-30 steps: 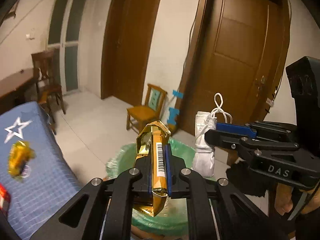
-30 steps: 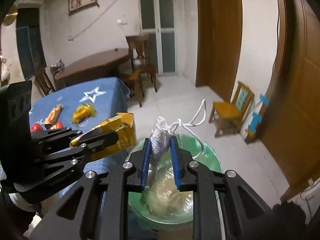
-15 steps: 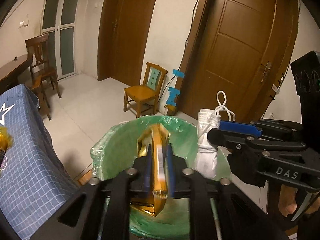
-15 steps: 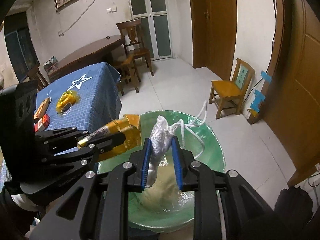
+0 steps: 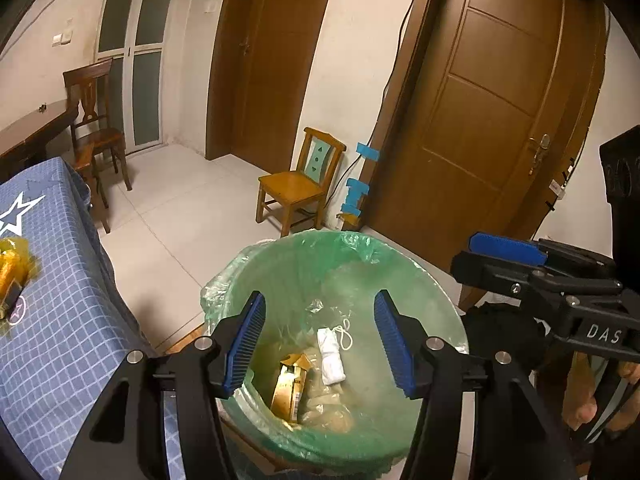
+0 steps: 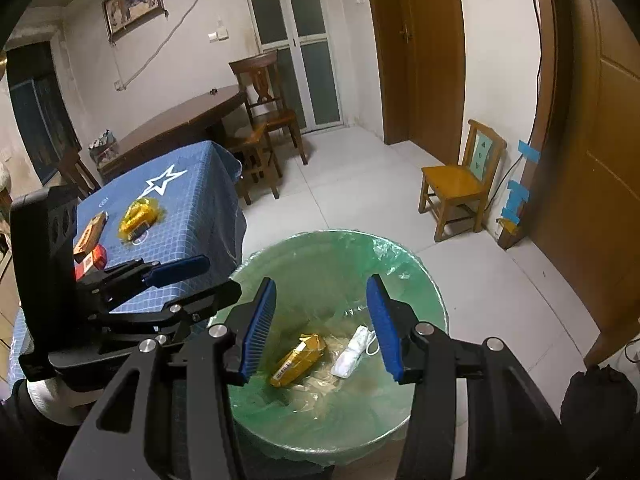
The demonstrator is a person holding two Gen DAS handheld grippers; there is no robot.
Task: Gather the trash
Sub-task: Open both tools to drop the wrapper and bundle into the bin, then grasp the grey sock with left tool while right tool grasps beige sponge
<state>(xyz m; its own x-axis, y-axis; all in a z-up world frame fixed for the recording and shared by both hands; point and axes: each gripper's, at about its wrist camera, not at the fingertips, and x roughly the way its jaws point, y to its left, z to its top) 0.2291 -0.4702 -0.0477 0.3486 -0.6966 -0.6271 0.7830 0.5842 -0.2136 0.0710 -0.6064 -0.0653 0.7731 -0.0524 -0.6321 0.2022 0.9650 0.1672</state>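
Two black hand-held grippers with blue pads

The left gripper (image 5: 320,340) has black angular link arms, silver round bolts at the joints and ribbed blue pads (image 5: 244,344) on its fingers. The right gripper (image 6: 320,320) is built the same; seen at 3 o'clock in the left view, its side link bears white letters "DAS" and a boxy black housing rises behind it. At 8 o'clock in the right view, a white cuff shows below the left gripper's housing.
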